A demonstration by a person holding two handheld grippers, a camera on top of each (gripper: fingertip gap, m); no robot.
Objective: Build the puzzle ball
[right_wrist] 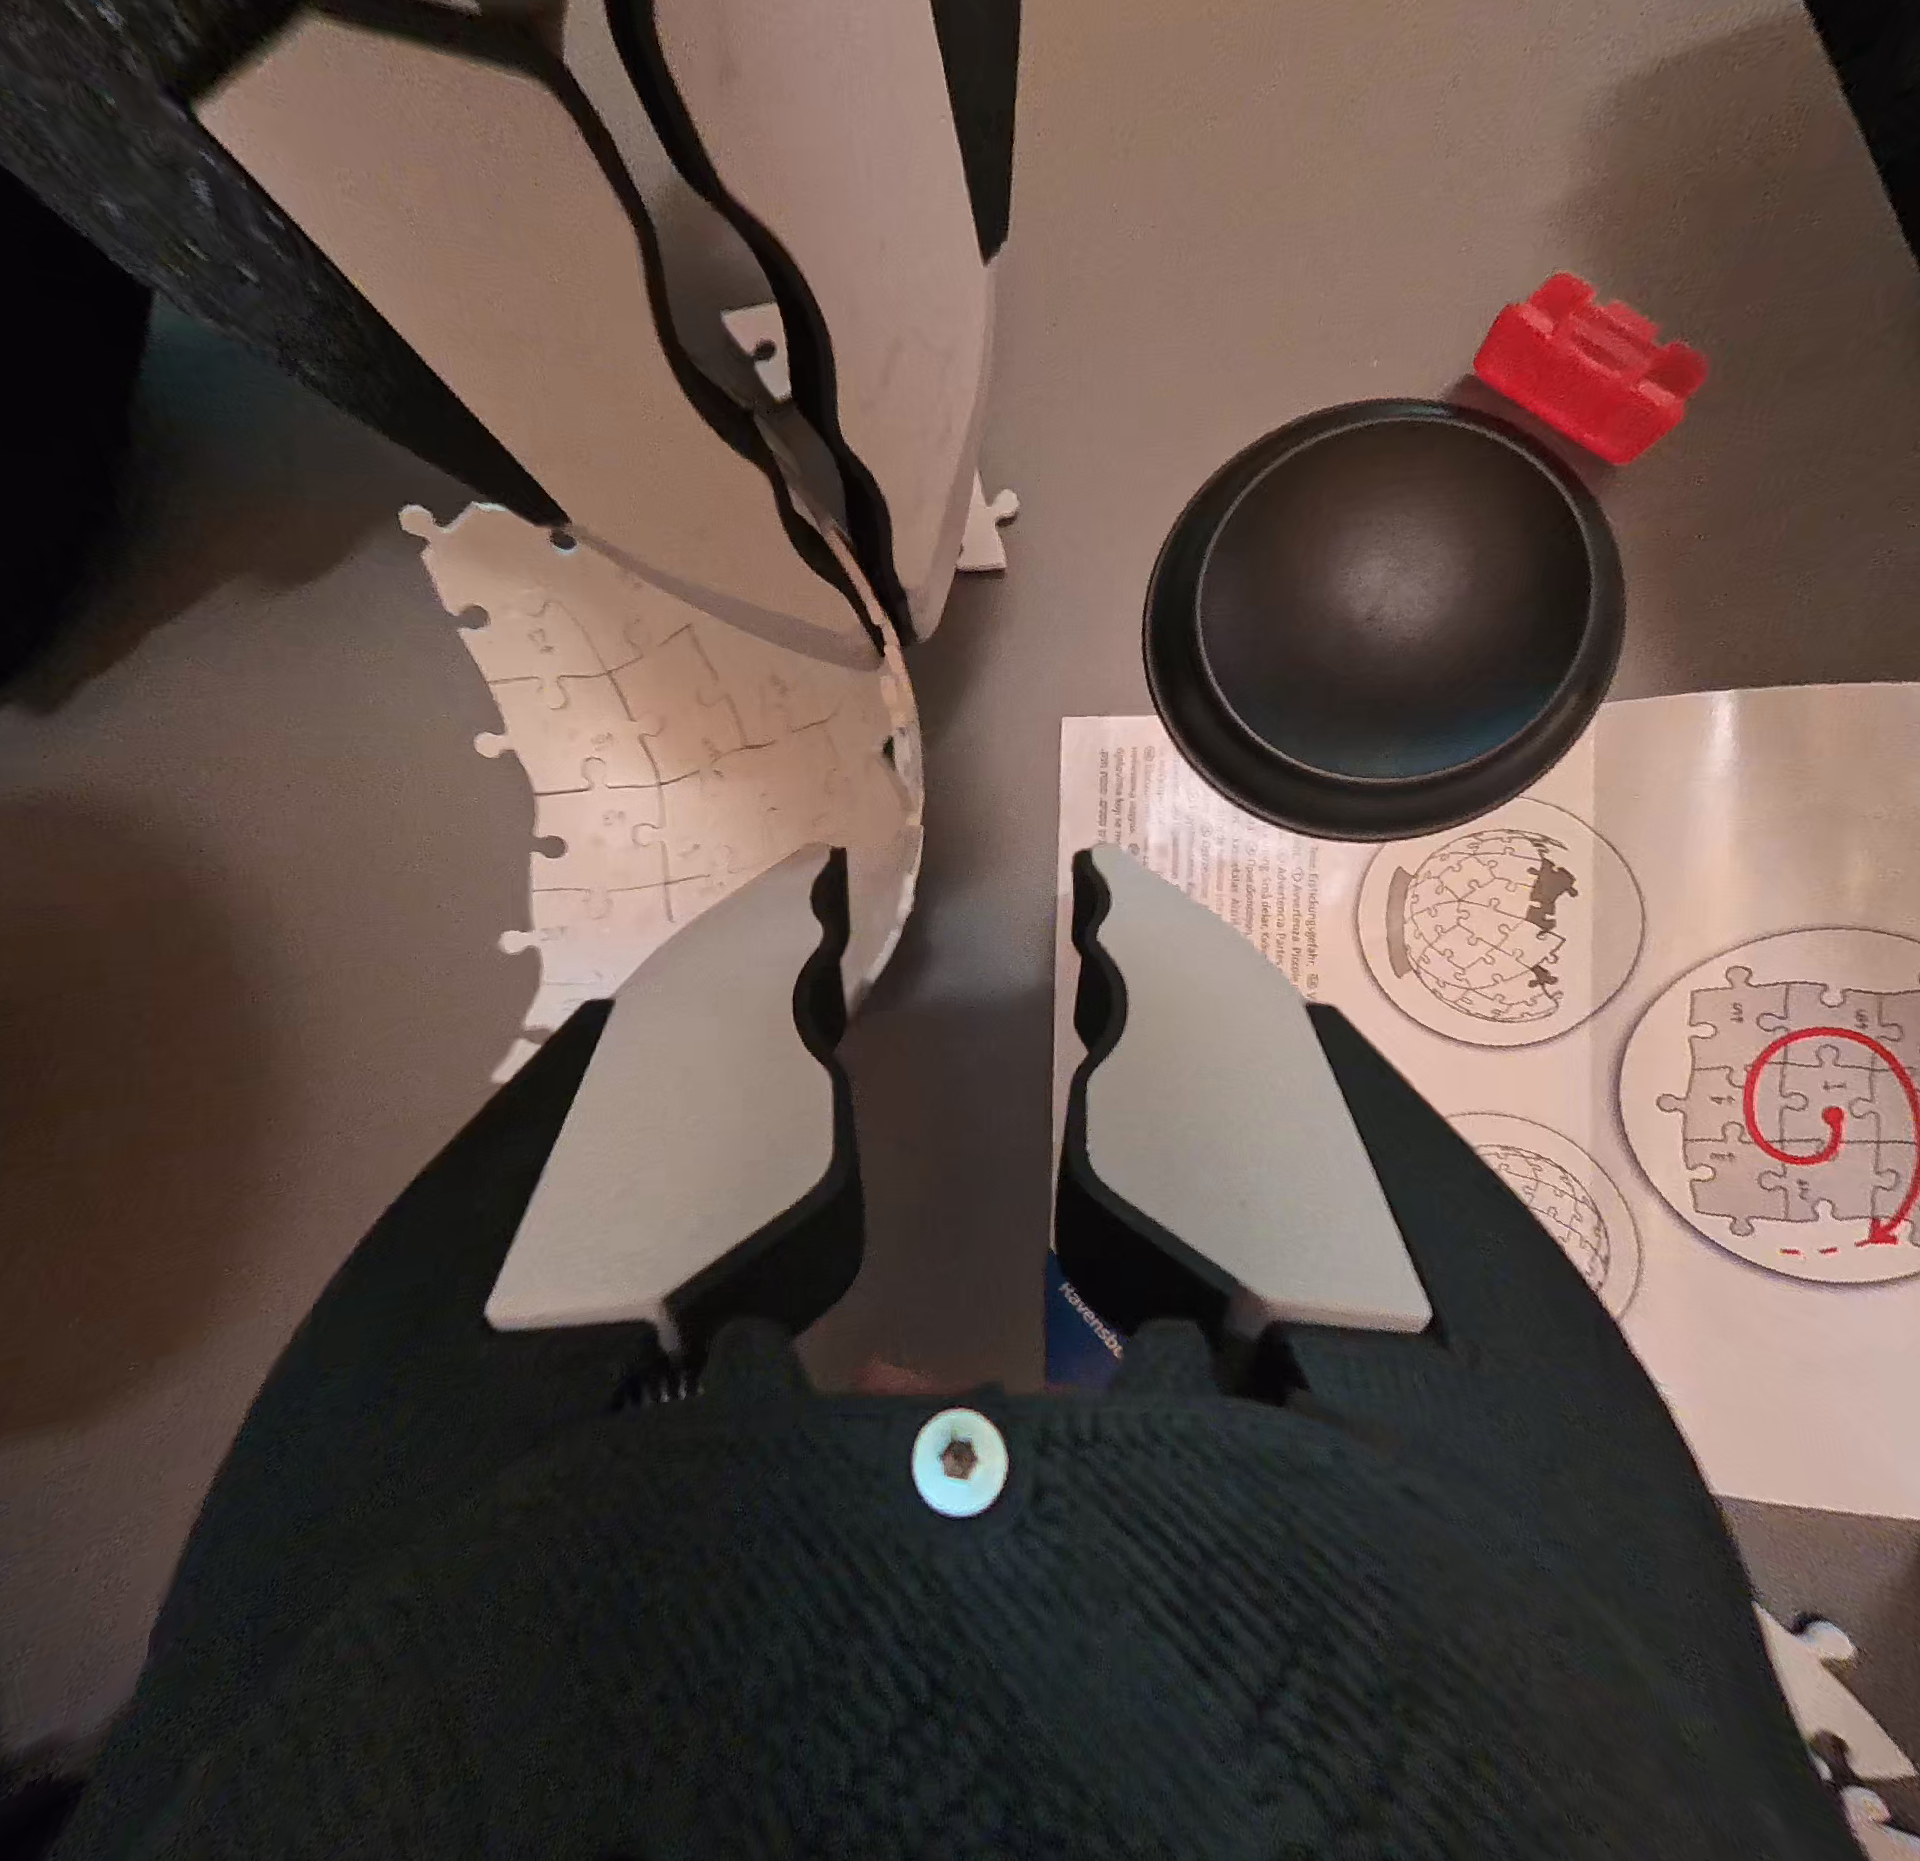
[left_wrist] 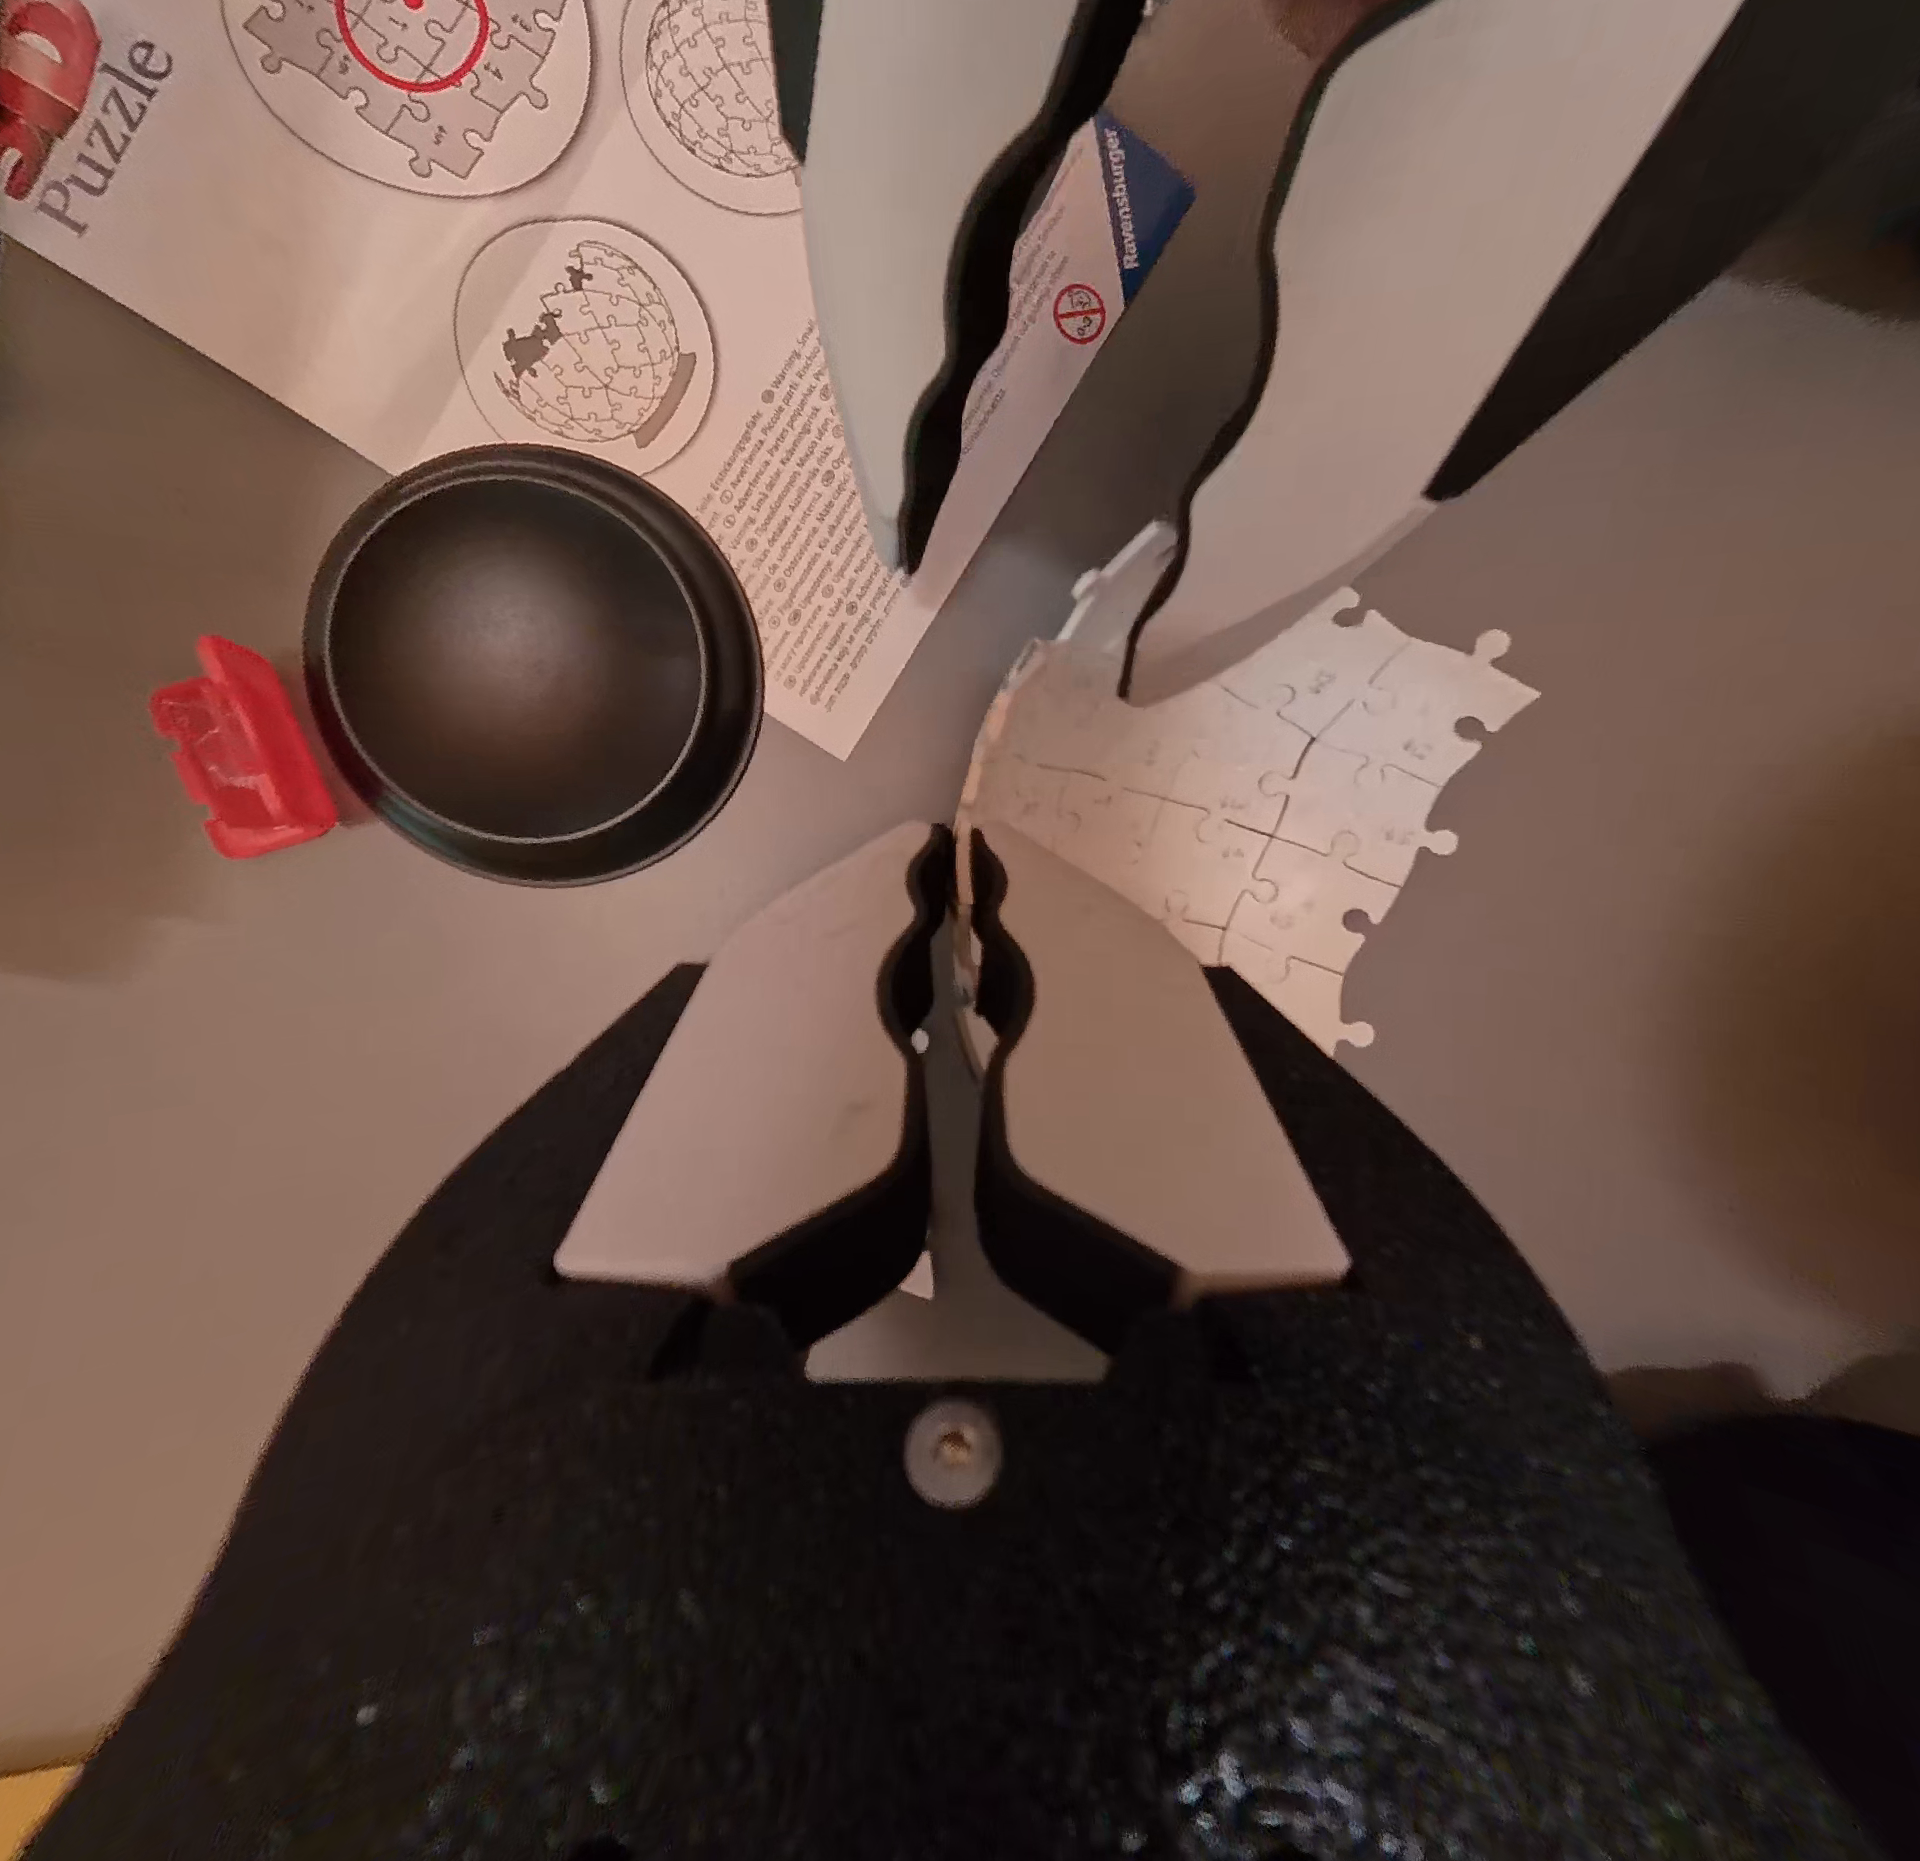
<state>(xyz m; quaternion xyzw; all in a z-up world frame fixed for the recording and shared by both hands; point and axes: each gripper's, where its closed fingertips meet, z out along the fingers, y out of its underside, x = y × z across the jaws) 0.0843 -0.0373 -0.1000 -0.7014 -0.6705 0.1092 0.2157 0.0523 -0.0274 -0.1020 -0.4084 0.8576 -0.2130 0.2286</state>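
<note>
the left gripper (left_wrist: 958, 855) is pinched tight on the edge of the curved white puzzle section (left_wrist: 1247, 803), a shell of joined pieces that bulges away from the fingers and shows its blank, numbered inner side. its two fingertips nearly meet, with only the thin rim of the shell between them. seen from the right wrist view, the same gripper (right_wrist: 883, 606) comes down from above and clamps the shell (right_wrist: 665, 762) at its upper right edge, holding it above the grey table (right_wrist: 1299, 201).

the right gripper (right_wrist: 961, 876) is spread wide with nothing between its fingers; its left finger (right_wrist: 717, 1063) sits just beside the lower edge of the shell, though whether it touches is unclear. in the left wrist view it (left_wrist: 1023, 616) hangs open over the shell's far edge.

a round black stand (left_wrist: 530, 668) with a dished top rests on the table, overlapping the corner of the printed instruction sheet (left_wrist: 436, 242). a small red plastic piece (left_wrist: 244, 746) lies against the stand's side. a few loose white puzzle pieces (right_wrist: 1813, 1697) lie at the lower right corner of the right wrist view.
</note>
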